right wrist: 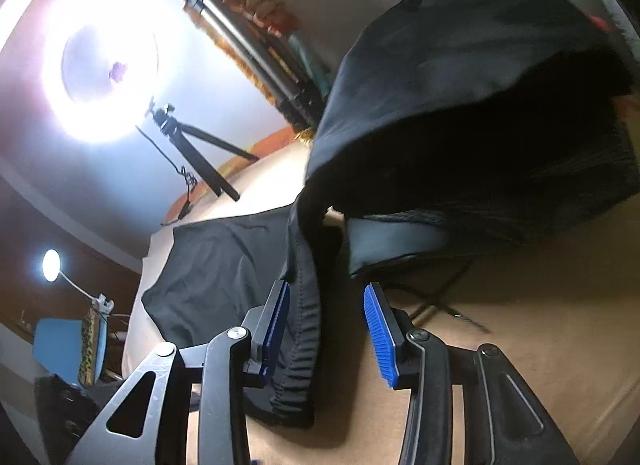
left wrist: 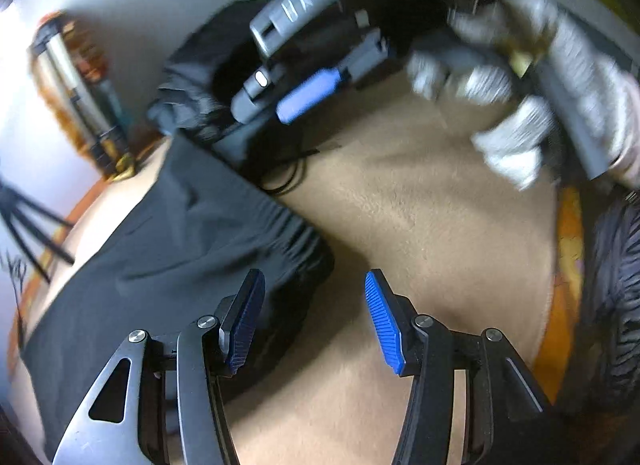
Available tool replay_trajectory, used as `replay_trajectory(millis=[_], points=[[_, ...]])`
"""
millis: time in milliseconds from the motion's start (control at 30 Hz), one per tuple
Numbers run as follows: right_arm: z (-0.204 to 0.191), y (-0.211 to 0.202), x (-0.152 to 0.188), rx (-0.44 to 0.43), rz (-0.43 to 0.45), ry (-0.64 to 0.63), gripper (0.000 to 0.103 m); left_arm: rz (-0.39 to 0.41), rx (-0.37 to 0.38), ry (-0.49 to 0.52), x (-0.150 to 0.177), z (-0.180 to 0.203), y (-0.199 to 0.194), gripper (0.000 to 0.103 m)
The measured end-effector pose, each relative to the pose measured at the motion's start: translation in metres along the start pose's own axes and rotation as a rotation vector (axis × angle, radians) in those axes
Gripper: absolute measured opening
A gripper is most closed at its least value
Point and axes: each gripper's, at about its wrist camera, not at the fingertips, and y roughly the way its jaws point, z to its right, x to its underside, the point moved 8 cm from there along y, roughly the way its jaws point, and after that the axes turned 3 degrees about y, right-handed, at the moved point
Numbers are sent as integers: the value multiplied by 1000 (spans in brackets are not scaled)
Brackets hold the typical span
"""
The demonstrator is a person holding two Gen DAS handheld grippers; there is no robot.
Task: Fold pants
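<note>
Tan, short-napped fabric covers the work surface (left wrist: 420,205), and the black pants (left wrist: 160,225) lie across its left half, smooth and matte, waistband gathered in fine puckers.

Only your left wrist view shows the right gripper (left wrist: 308,95) from outside: blurred grey body, blue pad, gloved white hand (left wrist: 516,105) behind it, a dark bunch of pants under its tip. Whether it grips there, you cannot tell from this side.

Only your right wrist view shows the ring light (right wrist: 104,73) glaring far left and the black tripod (right wrist: 192,145) beneath it. There the right gripper (right wrist: 326,329) stands wide, puckered waistband (right wrist: 304,329) hanging between the ribbed blue pads, a fold of pants draped overhead.

Your left gripper (left wrist: 314,317) stands wide too, nothing held, its left pad over the waistband edge.

A thin black drawstring (left wrist: 288,173) loops on the tan surface.
</note>
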Motion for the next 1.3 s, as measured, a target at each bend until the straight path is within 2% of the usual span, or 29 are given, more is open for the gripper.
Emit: replay_trajectory(millis=[133, 300, 467, 533, 700, 833, 967, 1133, 1300], points=[[13, -10, 1, -19, -1, 36, 42, -76, -35, 50, 1, -2, 25, 52], [19, -14, 5, -34, -10, 41, 43, -76, -23, 1, 5, -14, 32, 51], [25, -15, 1, -73, -1, 89, 50, -34, 15, -63, -1, -19, 31, 26], [23, -13, 1, -88, -1, 94, 54, 1, 26, -115, -2, -27, 23, 20], [11, -2, 4, -123, -27, 101, 59, 107, 79, -315, 5, -59, -15, 18], [5, 14, 8, -142, -53, 131, 65, 136, 87, -391, 14, -75, -27, 18], [1, 30, 13, -168, -74, 174, 67, 145, 103, -408, 16, -80, -24, 18], [-7, 45, 14, -218, -64, 240, 80, 146, 116, -414, 17, -80, -19, 18], [-14, 64, 14, -246, -70, 299, 84, 158, 134, -430, 23, -80, -26, 18]])
